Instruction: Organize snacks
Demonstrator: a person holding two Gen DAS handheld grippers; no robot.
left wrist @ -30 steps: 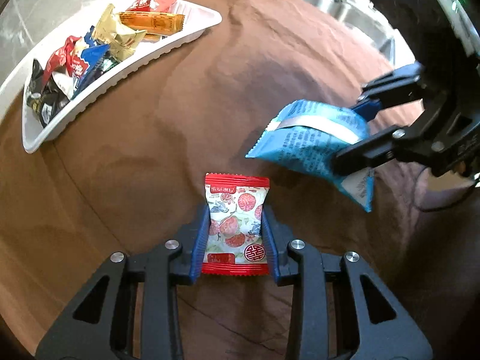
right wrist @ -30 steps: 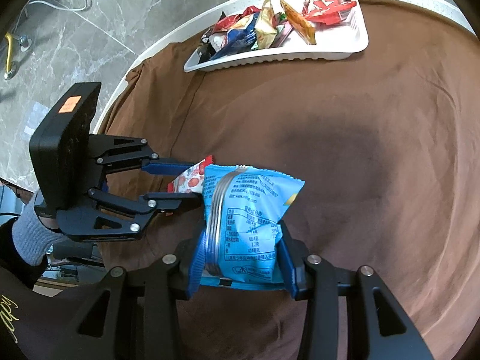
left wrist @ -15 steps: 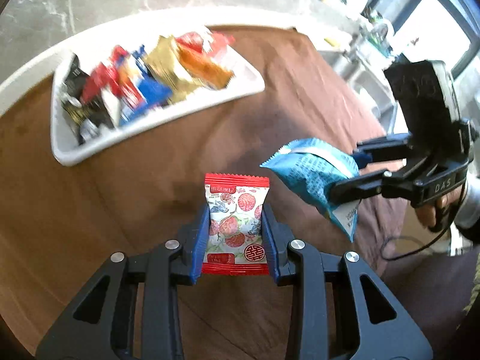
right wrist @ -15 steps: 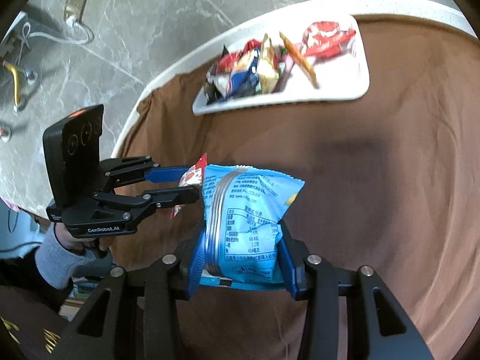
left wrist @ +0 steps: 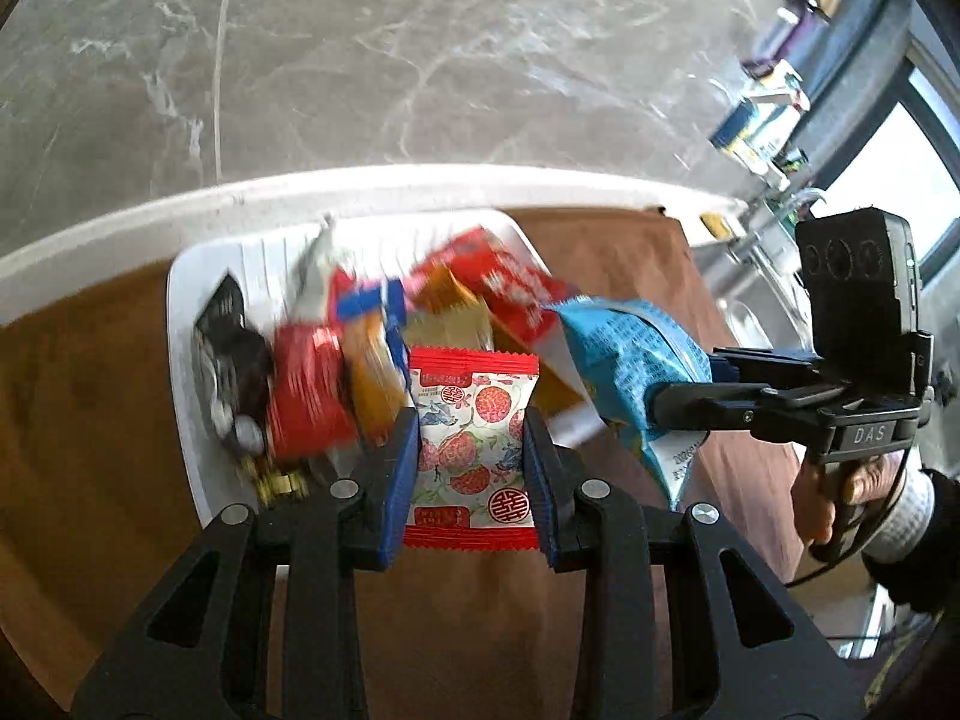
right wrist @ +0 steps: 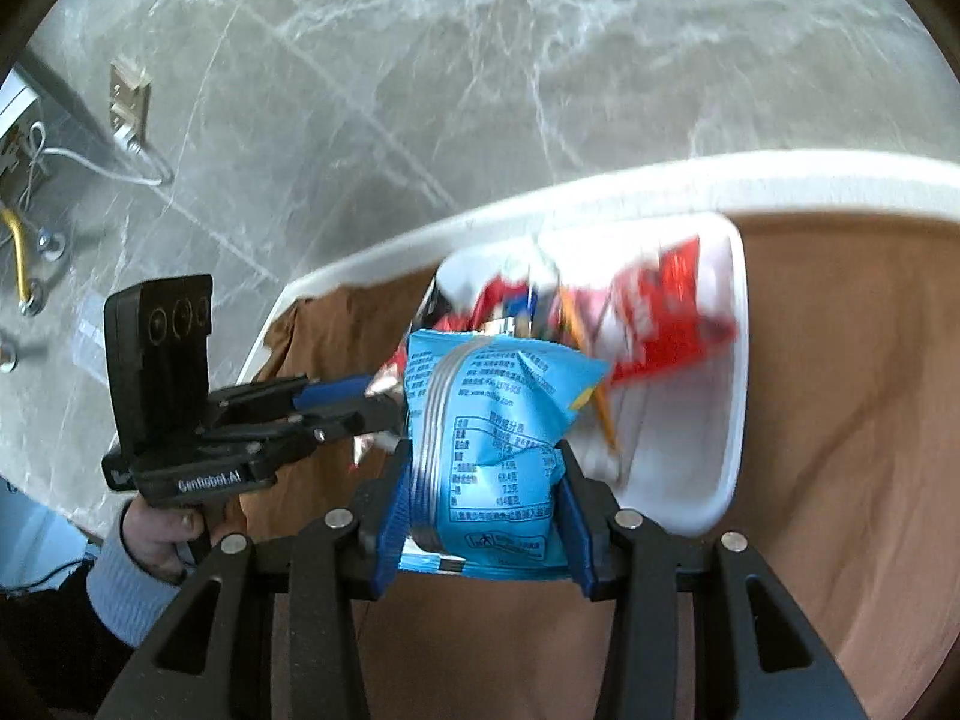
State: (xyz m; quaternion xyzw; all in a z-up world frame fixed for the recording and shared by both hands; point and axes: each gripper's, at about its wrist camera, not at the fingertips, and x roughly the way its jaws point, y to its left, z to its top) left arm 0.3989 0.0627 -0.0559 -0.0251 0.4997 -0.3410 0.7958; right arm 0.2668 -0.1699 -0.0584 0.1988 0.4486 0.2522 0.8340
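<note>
My left hand-held gripper (left wrist: pixel 471 450) is pinching a small white sachet with a red fruit print and red crimped ends (left wrist: pixel 472 432); both blue pads (left wrist: pixel 401 468) press its long sides, and the sachet stands upright between them. It hangs over the near rim of the white rectangular plastic tray (left wrist: pixel 186 420), clear of the contents.

My right hand-held gripper (right wrist: pixel 483 498) is pinching a light blue foil snack bag with printed back text (right wrist: pixel 486 420), its blue pads (right wrist: pixel 396 516) pressing in on the bag's lower sides. In the left wrist view the same bag (left wrist: pixel 624 360) hangs over the tray's right end, just beside the sachet but not touching it. My right hand (left wrist: pixel 840 492) shows on the grip below that tool; my left hand (right wrist: pixel 162 540), in a pale blue cuff, holds the other.

The tray sits on a brown cloth (left wrist: pixel 90 420) covering the bench, near the bench's far edge, where a white rim (left wrist: pixel 420 180) is exposed. It holds a loose pile of wrappers, blurred: a large red packet (left wrist: pixel 510 294) at the right end, an orange one (left wrist: pixel 372 384) and a red one (left wrist: pixel 306 402) mid-tray, and a black packet (left wrist: pixel 228 354) at the left end. Finer detail of the pile cannot be read.

Beyond the bench's far edge lies grey marbled floor (right wrist: pixel 480 90).
</note>
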